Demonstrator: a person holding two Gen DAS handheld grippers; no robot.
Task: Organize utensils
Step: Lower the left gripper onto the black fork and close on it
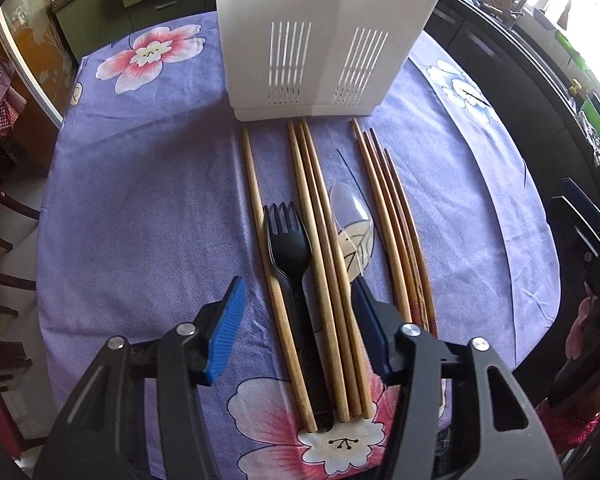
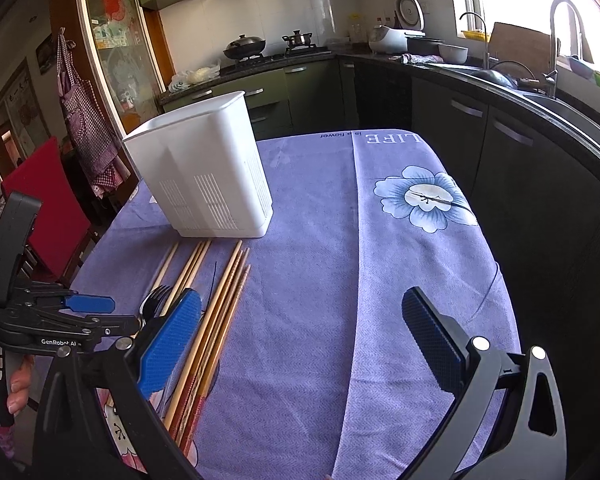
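Note:
A white slotted utensil holder (image 1: pixel 324 36) stands upright at the far side of the table; it also shows in the right wrist view (image 2: pixel 208 172). In front of it lie several wooden chopsticks (image 1: pixel 320 248), a black plastic fork (image 1: pixel 290 248) and a clear plastic spoon (image 1: pixel 350 212), all in a row on the purple cloth. My left gripper (image 1: pixel 298 296) is open and empty, its fingers straddling the fork and the middle chopsticks just above them. My right gripper (image 2: pixel 304 312) is open and empty, above bare cloth to the right of the chopsticks (image 2: pixel 216 320).
The table is covered by a purple floral cloth (image 2: pixel 340 220). A red chair (image 2: pixel 48 208) stands at the table's left. Dark kitchen cabinets (image 2: pixel 500 160) and a sink counter run along the right. The table's right edge drops off near the cabinets.

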